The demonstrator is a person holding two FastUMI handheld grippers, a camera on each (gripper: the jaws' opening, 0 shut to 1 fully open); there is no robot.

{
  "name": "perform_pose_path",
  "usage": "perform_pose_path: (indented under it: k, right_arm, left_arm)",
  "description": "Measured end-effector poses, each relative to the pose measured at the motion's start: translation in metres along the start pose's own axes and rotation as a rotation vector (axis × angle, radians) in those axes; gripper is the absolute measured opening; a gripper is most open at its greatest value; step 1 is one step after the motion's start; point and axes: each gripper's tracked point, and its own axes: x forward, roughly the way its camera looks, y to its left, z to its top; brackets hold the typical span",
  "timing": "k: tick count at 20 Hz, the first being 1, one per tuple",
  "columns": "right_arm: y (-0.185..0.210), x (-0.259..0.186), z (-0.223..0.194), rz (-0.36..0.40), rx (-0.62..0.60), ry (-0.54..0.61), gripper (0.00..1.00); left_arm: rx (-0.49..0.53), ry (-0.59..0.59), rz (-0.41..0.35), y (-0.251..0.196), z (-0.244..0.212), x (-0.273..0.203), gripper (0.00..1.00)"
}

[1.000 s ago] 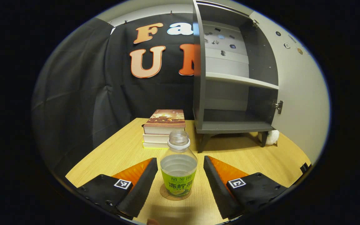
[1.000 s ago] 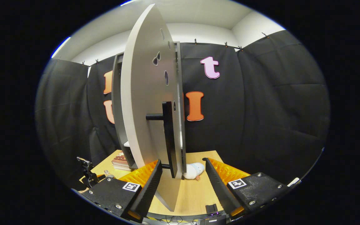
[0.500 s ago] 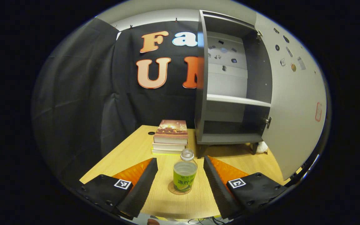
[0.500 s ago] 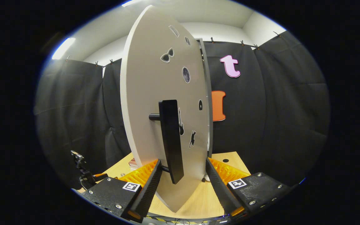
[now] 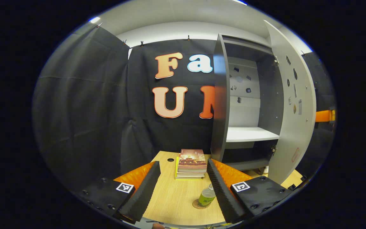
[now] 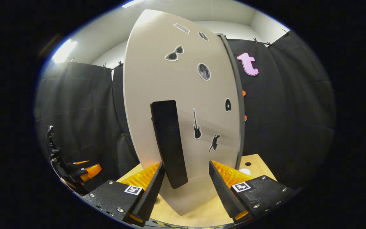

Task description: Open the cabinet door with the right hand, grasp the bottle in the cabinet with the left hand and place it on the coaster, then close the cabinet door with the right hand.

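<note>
In the left gripper view, the left gripper point(image 5: 183, 187) is hovering over the near part of the worktop point(image 5: 170, 200) with its fingers point(image 5: 145, 187) spread wide and nothing between them. The bottle point(image 5: 207, 198) is standing upright on the round coaster point(image 5: 197, 205) near the worktop's front edge, just beside the inner face of that gripper's right-hand finger; whether it is touching that finger cannot be told. A stack of books point(image 5: 192, 163) is lying toward the worktop's far edge, just left of the cabinet point(image 5: 249, 108), which is standing at the far right corner with its shelf point(image 5: 251, 134) bare and its door point(image 5: 292, 108) swung out on the right.

In the right gripper view, the right gripper point(image 6: 184, 187) is facing the outer side of the door point(image 6: 183, 105), which is carrying small stickers. Its fingers point(image 6: 151, 190) are parted, with the lower end of the dark door handle point(image 6: 169, 143) hanging between them and neither finger visibly pressing on it. The other gripper is showing at the far left edge.
</note>
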Motion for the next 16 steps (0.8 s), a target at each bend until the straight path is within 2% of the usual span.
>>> perform_pose_path:
  k: [3, 7, 13, 16]
  right_arm:
    - [0.03, 0.031, -0.003, 0.026, 0.006, 0.0, 0.88]
    - [0.055, 0.071, -0.003, 0.005, -0.01, -0.008, 0.88]
    - [0.077, 0.118, -0.005, -0.02, -0.008, -0.01, 0.88]
    - [0.073, 0.123, 0.001, -0.053, -0.022, -0.032, 0.88]
  left_arm:
    - [-0.005, -0.019, -0.009, 0.021, 0.023, 0.0, 0.96]
    - [-0.043, -0.019, -0.013, 0.049, 0.031, 0.006, 0.95]
    - [-0.053, -0.03, -0.001, 0.089, 0.041, 0.02, 0.95]
    - [-0.049, -0.036, 0.003, 0.103, 0.047, 0.03, 0.95]
